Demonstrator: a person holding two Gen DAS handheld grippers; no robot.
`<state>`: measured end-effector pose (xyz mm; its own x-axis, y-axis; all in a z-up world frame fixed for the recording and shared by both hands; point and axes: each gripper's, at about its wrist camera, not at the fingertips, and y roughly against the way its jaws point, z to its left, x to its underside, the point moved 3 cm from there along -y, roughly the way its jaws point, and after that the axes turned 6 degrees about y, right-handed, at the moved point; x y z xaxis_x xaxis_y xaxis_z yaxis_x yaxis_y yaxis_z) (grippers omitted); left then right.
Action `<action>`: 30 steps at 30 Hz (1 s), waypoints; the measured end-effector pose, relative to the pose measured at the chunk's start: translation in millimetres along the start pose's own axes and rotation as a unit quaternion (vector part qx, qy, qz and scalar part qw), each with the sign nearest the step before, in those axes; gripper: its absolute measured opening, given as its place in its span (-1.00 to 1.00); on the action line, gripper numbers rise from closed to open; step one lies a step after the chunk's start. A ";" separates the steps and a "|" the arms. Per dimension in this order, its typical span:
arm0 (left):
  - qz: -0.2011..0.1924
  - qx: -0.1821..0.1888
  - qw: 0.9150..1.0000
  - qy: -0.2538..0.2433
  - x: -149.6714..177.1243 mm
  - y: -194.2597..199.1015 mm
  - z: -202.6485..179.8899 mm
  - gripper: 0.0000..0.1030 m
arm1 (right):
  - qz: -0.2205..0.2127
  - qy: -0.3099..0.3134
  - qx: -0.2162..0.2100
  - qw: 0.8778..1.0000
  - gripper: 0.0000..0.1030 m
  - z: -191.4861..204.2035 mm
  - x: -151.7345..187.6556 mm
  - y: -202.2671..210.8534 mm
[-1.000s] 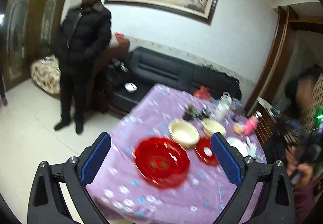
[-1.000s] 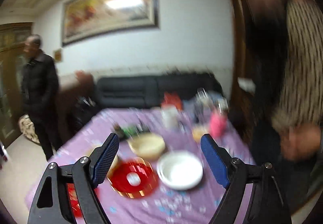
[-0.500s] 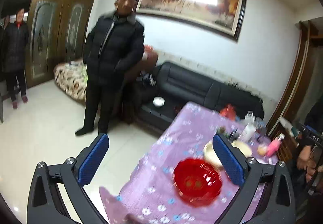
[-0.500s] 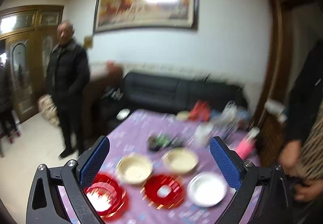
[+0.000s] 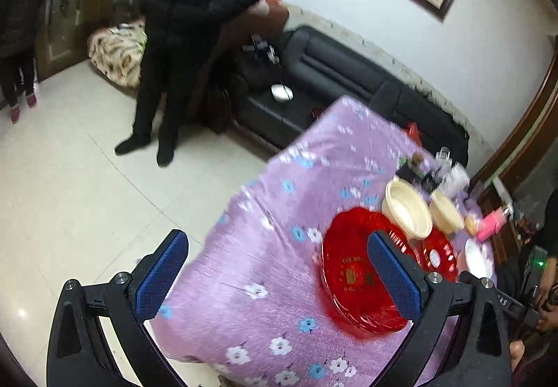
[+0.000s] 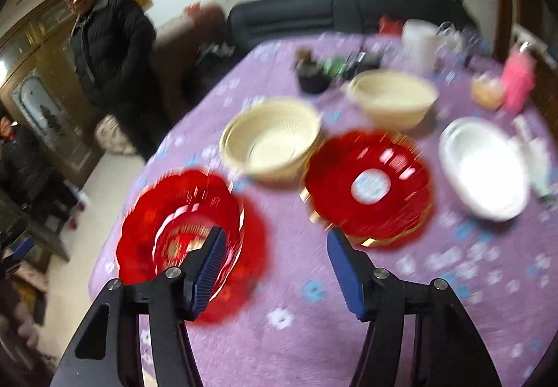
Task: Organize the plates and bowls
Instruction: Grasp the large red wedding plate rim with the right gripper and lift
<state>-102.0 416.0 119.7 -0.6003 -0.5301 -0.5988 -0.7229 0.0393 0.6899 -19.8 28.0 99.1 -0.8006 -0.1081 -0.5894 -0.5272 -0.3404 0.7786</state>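
Observation:
A purple flowered table [image 5: 265, 247] [image 6: 314, 334] holds a large red scalloped plate [image 5: 352, 268] [image 6: 174, 223], a smaller red plate [image 6: 369, 184] [image 5: 436, 256], two cream bowls [image 6: 272, 139] [image 6: 394, 97] [image 5: 406, 209] and a white plate [image 6: 484, 167]. My left gripper [image 5: 279, 272] is open and empty above the table's near left part; its right finger overlaps the large red plate. My right gripper [image 6: 275, 268] is open and empty, hovering above the cloth between the two red plates.
A man in black [image 5: 195, 21] [image 6: 111, 48] stands on the tiled floor left of the table. A black sofa [image 5: 348, 80] runs behind it. A pink bottle [image 6: 519, 80], cups and small items crowd the table's far end. Another person stands at the right edge [image 5: 544, 268].
Both grippers have tilted down and moved closer to the table. The dishes now look larger and nearer. The right view is blurred by motion. No dish has moved.

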 end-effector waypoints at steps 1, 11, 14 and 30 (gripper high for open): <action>0.013 -0.006 1.000 -0.007 4.2 -14.8 -6.2 0.99 | 0.007 0.007 -0.003 1.000 0.23 4.1 4.2 -10.0; 0.133 0.006 0.989 -0.066 46.9 -123.9 -59.0 0.99 | 0.071 0.027 -0.048 0.996 0.24 43.2 27.9 -83.4; 0.137 0.001 0.987 -0.084 50.8 -136.0 -68.9 0.99 | 0.084 0.047 -0.042 0.994 0.24 54.6 30.7 -97.4; 0.127 -0.007 0.988 -0.085 51.1 -123.4 -76.0 -0.25 | 0.066 0.050 -0.020 0.996 -0.64 60.3 24.8 -97.3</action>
<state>-17.5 319.7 34.8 -0.8119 -0.3546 -0.4638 -0.5368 0.1410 0.8319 -5.5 114.8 21.7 -0.8285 -0.2461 -0.5031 -0.4064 -0.3537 0.8424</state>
